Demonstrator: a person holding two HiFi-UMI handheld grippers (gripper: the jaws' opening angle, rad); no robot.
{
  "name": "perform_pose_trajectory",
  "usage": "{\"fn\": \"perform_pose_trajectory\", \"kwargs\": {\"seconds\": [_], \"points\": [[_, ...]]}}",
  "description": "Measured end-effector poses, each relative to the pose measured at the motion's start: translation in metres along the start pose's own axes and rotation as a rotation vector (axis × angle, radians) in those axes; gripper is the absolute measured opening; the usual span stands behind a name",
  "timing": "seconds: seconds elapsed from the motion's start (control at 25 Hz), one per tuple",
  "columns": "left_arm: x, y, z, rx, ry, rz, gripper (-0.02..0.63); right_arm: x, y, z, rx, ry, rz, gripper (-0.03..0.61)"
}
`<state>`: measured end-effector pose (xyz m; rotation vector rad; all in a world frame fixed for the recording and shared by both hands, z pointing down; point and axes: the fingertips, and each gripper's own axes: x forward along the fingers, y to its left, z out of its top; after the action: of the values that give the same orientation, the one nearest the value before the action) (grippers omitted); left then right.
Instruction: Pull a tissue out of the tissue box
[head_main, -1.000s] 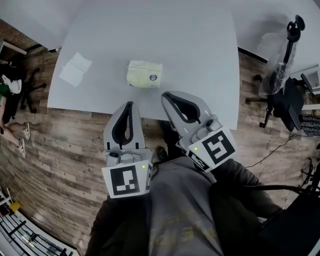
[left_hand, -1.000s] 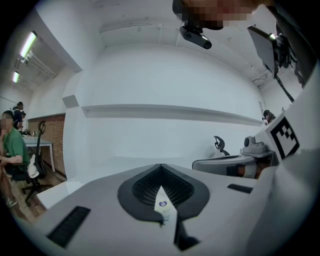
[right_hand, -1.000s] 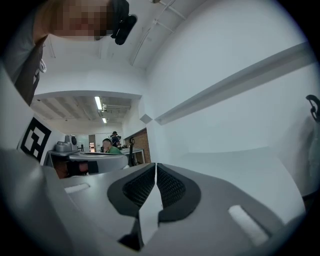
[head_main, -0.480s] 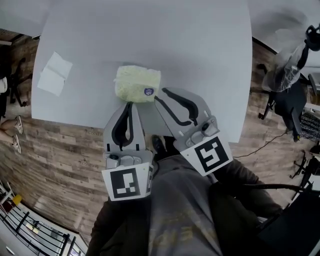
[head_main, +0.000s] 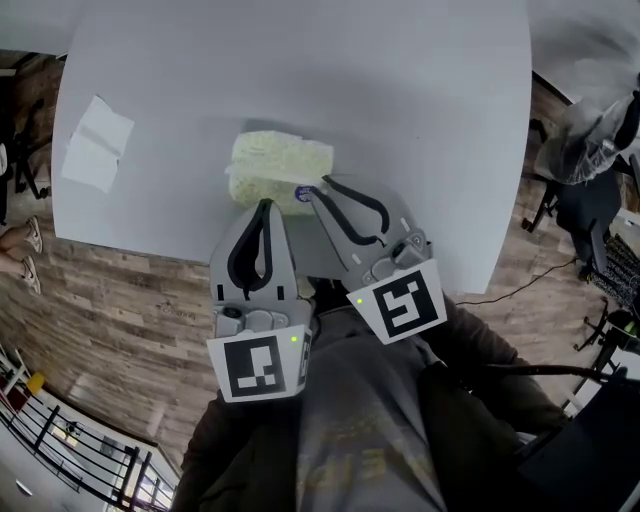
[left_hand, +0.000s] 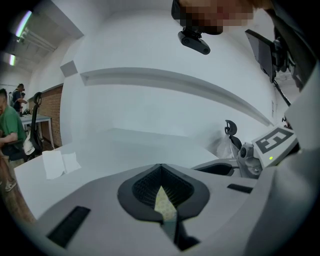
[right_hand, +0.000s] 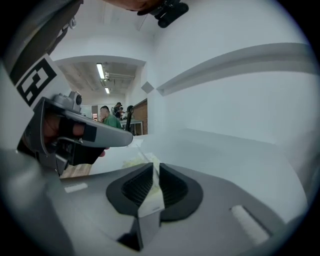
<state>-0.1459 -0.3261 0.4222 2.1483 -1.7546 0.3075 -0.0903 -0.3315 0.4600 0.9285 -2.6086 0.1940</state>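
A soft pale yellow-green tissue pack (head_main: 275, 165) lies on the white table (head_main: 410, 90) close to its near edge. In the head view my left gripper (head_main: 264, 206) is shut, its tip just short of the pack's near side. My right gripper (head_main: 314, 188) is also shut, its tip at the pack's near right corner by the round label. In the left gripper view the pack (left_hand: 165, 204) shows through the loop behind the meeting jaws. In the right gripper view the pack (right_hand: 134, 162) lies just left of the tip. Nothing is visibly held.
Two loose white tissues (head_main: 96, 145) lie at the table's left end. Wood floor (head_main: 110, 310) runs under the near table edge. An office chair with a plastic cover (head_main: 590, 160) stands to the right. People stand far off in the room (left_hand: 10, 135).
Both grippers have moved forward over the table edge to the pack. The right tip now reaches the pack's near corner. Both stayed shut.
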Motion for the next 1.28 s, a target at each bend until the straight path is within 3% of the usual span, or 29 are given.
{"fn": "perform_pose_trajectory", "kwargs": {"seconds": [0.04,0.28,0.52,0.92,1.12,1.28], "points": [[0.001,0.002,-0.001,-0.001,0.001,0.004,-0.002,0.002,-0.001,-0.002,0.002,0.005,-0.004,0.008],[-0.004,0.000,0.005,0.000,-0.022,0.009,-0.002,-0.007,0.002,0.021,0.052,-0.066,0.015,0.002],[-0.041,-0.011,0.042,0.037,-0.113,-0.002,-0.002,-0.049,0.011,0.095,0.111,-0.191,0.022,0.002],[-0.137,-0.027,0.115,0.097,-0.257,-0.002,-0.002,-0.134,0.061,0.215,0.001,-0.418,0.016,0.002],[-0.183,-0.040,0.135,0.127,-0.356,0.026,-0.002,-0.172,0.089,0.225,0.006,-0.462,0.025,0.002],[-0.202,-0.049,0.133,0.147,-0.381,0.027,-0.002,-0.184,0.101,0.218,0.015,-0.472,0.026,0.002]]}}
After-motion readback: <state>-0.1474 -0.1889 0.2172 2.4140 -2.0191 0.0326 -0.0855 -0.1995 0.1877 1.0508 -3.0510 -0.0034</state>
